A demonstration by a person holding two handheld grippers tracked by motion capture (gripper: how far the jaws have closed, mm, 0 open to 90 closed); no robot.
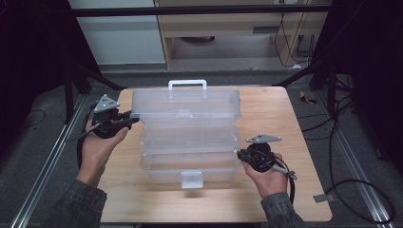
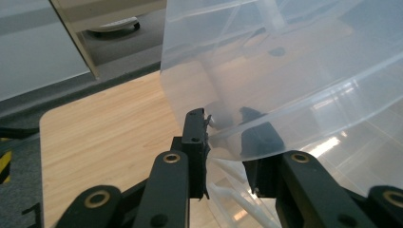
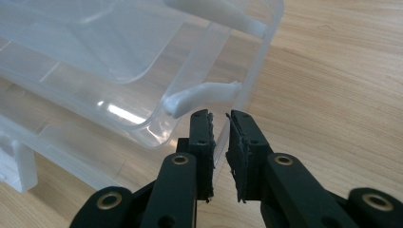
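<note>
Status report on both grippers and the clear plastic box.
Left gripper clamped on top tier's edge. Right gripper pinching bottom tier's wall. Clear tiered box fanned open on table. Nothing in the way.

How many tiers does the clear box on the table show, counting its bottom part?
3: the top tier at the far side under the handle, the middle tier stepped nearer, the bottom part nearest, with the latch. More may be hidden inside.

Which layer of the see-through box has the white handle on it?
The top layer, farthest from the person, carries the white handle along its back edge. The lower layers have none; the bottom layer has a small latch in front instead.
</note>
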